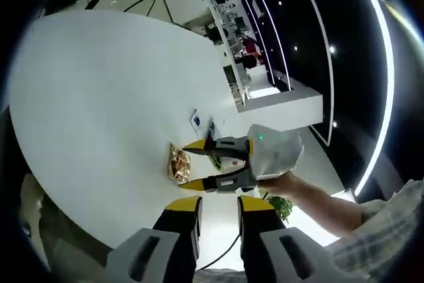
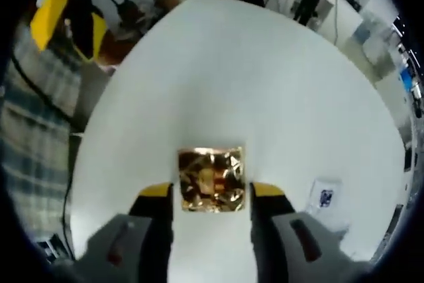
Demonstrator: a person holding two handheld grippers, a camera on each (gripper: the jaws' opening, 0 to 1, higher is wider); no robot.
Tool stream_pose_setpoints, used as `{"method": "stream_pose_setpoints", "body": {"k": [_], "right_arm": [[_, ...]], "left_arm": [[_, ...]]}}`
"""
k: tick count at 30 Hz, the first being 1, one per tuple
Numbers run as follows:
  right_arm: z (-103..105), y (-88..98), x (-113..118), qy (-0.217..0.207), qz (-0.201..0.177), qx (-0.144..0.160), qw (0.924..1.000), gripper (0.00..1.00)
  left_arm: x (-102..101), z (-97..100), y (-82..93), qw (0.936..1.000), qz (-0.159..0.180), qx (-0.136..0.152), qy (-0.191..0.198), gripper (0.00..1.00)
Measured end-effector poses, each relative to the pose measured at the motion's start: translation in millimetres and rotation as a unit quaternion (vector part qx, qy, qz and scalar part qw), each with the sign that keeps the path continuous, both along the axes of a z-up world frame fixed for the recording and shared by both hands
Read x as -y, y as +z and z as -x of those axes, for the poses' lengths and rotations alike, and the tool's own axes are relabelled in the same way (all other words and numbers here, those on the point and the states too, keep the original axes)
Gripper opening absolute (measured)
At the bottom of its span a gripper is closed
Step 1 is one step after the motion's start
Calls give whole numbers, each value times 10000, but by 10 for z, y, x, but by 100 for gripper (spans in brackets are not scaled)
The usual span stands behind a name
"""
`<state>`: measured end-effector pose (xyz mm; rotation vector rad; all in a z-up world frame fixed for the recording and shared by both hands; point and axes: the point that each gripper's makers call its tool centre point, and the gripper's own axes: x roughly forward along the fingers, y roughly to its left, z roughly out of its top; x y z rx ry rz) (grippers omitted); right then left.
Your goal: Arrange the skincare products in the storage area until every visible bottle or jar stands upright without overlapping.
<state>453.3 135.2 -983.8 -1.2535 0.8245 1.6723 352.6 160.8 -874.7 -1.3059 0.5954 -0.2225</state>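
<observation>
Right tool has its jaws apart, flanking a shiny gold box lying on the white tabletop near its edge. Left tool hovers off that edge, jaws slightly apart, empty.

Crinkled gold foil on the box between yellow-tipped grey jaws of the right tool, above a plain white desk; checked sleeve
</observation>
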Motion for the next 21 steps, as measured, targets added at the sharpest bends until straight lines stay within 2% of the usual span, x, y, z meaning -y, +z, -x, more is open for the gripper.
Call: {"method": "stream_pose_setpoints", "body": {"k": [3,6,17,21], "right_arm": [[10,1,-16,-53,-23,3,10000,43],[44,3,-17,31,-3,21,10000,37],[22,20,14,-147,-60,49,9999,36],[-41,118,-4,-251,-128,65,9996,37]], "left_arm": [[8,-1,-11,10000,-4,0,-10,22],[32,0,-33,10000,19,-28,-47,21],[150,-17,21,9997,50,109,-207,21],[124,-15,8,9998,88,109,-144,21]]}}
